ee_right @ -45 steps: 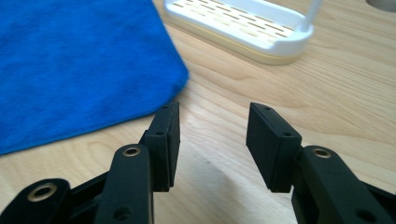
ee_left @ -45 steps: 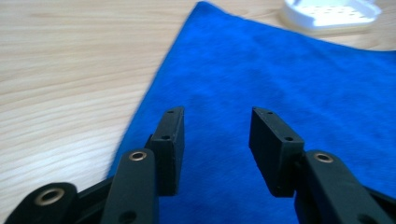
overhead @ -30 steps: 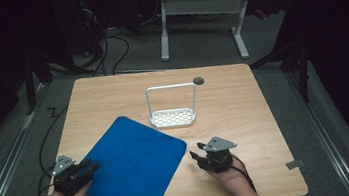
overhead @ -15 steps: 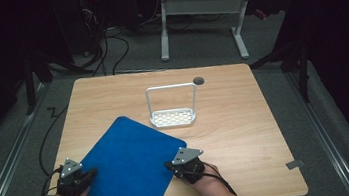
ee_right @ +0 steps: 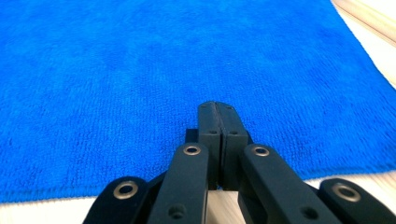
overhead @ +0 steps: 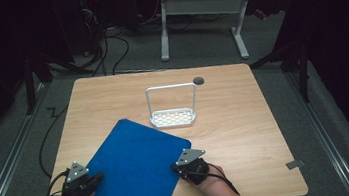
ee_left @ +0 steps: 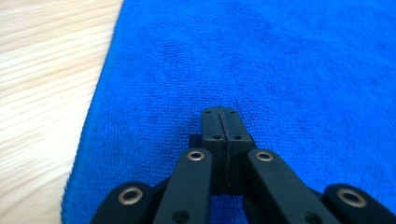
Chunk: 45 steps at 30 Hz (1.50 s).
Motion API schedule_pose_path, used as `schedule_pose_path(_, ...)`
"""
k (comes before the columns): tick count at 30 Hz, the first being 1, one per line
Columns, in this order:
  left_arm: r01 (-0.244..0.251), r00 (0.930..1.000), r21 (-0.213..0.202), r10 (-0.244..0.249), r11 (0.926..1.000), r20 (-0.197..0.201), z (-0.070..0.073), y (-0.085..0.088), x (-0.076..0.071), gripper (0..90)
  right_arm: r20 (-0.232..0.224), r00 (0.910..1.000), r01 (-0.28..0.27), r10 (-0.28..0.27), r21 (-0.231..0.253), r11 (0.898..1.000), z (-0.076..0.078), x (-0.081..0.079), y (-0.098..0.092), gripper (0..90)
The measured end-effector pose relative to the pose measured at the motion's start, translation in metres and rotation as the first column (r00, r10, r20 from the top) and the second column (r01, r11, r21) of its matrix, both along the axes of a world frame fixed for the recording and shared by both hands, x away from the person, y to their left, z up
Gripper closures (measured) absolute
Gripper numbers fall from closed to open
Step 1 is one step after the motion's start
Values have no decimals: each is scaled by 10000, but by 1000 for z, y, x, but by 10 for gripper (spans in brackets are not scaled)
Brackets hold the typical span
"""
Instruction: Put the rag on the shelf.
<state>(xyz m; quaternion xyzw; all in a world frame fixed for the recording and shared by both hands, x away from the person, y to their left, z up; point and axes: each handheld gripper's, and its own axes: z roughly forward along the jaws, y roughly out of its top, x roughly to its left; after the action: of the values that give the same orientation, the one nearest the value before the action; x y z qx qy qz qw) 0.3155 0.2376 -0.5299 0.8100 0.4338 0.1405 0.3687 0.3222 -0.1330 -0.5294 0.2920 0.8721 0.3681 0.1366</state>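
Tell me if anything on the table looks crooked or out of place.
The blue cloth lies flat but skewed to the table edges, one corner past the near edge. The white rack stands upright and square. Nothing spilled.

A white wire rack (overhead: 172, 109) stands on the wooden table (overhead: 247, 134), well beyond both tongs. A dark round hole (overhead: 198, 81) lies just behind it, farther still.

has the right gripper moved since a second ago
Yes. In the high view the right gripper has shifted left, from bare table onto the blue cloth's right edge; its jaws are shut.
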Motion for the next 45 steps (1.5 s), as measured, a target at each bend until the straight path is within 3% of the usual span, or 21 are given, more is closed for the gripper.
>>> schedule_pose_path(4, 664, 9977, -167, -667, 9977, -152, 0, -15, -10, 900, -23, 9995, 329, -329, -171, 9993, 2, -3, -21, 900)
schedule_pose_path(8, 1528, 9877, -403, -1540, 9874, -282, 0, -35, -22, 900, -56, 9971, 754, -755, -184, 9970, 2, -3, -43, 900)
schedule_pose_path(11, 2354, 9701, -658, -2385, 9697, -441, 0, -53, -29, 898, -50, 9914, 1304, -1305, -197, 9913, 3, -5, -69, 900)
schedule_pose_path(12, 2557, 9645, -768, -2597, 9637, -483, -1, -59, -31, 898, -50, 9914, 1304, -1305, -197, 9913, 3, -5, -69, 900)
schedule_pose_path(13, 2779, 9575, -865, -2831, 9567, -549, -1, -65, -32, 876, -74, 9863, 1643, -1645, -201, 9862, 3, -5, -81, 900)
schedule_pose_path(16, 3136, 9452, -960, -3202, 9447, -634, 1, -77, -32, 831, -20, 9814, 1920, -1921, -210, 9812, 4, -5, -88, 899)
schedule_pose_path(18, 3097, 9496, -960, -3129, 9460, -202, 5, -79, -31, 791, -48, 9792, 2027, -2027, 37, 9792, 6, -6, -90, 881)
schedule_pose_path(19, 2818, 9593, -980, -2820, 9545, 114, 8, -77, -27, 764, 13, 9803, 1973, -1973, 162, 9802, 7, -8, -88, 873)
schedule_pose_path(21, 2241, 9745, -947, -2216, 9699, 365, 10, -70, -18, 743, 80, 9860, 1660, -1664, 383, 9854, 10, -15, -82, 872)
schedule_pose_path(23, 1754, 9841, -628, -1732, 9825, 396, 8, -65, -10, 720, -67, 9921, 1254, -1252, 490, 9909, 10, -23, -73, 871)
schedule_pose_path(25, 1452, 9894, -390, -1447, 9886, 142, 4, -62, -2, 735, -185, 9957, 907, -904, 165, 9957, 6, -30, -63, 871)
schedule_pose_path(28, 1454, 9893, -425, -1456, 9885, -21, 0, -63, 0, 750, -240, 9955, 912, -914, -88, 9958, 3, -32, -62, 874)
schedule_pose_path(30, 1746, 9844, -565, -1756, 9830, -129, 0, -67, -2, 765, -198, 9938, 1090, -1094, -180, 9939, 4, -33, -67, 876)
schedule_pose_path(33, 2413, 9696, -791, -2436, 9672, -210, -1, -78, -12, 768, -64, 9861, 1659, -1662, -326, 9856, 4, -30, -87, 876)
schedule_pose_path(34, 2872, 9569, -764, -2896, 9548, -214, -1, -88, -19, 768, -128, 9825, 1857, -1860, -207, 9824, 4, -30, -94, 876)
schedule_pose_path(35, 2872, 9569, -764, -2896, 9548, -214, -1, -88, -19, 768, -128, 9825, 1857, -1860, -207, 9824, 4, -30, -94, 876)
schedule_pose_path(36, 3302, 9429, -715, -3324, 9412, -203, -1, -98, -23, 768, -163, 9751, 2209, -2210, -86, 9753, 3, -31, -109, 876)
schedule_pose_path(37, 3302, 9429, -715, -3324, 9412, -203, -1, -98, -23, 768, -175, 9736, 2277, -2277, -46, 9737, 3, -32, -113, 876)
schedule_pose_path(39, 3524, 9353, -604, -3537, 9339, -130, 0, -104, -26, 768, -301, 9699, 2418, -2414, 74, 9703, 3, -34, -121, 876)
schedule_pose_path(43, 3533, 9344, -720, -3557, 9327, -221, 0, -104, -26, 769, -306, 9690, 2456, -2454, 47, 9694, 4, -35, -120, 874)
schedule_pose_path(45, 3537, 9342, -689, -3559, 9328, -237, 0, -102, -27, 771, -252, 9729, 2298, -2297, 10, 9732, 3, -36, -117, 873)
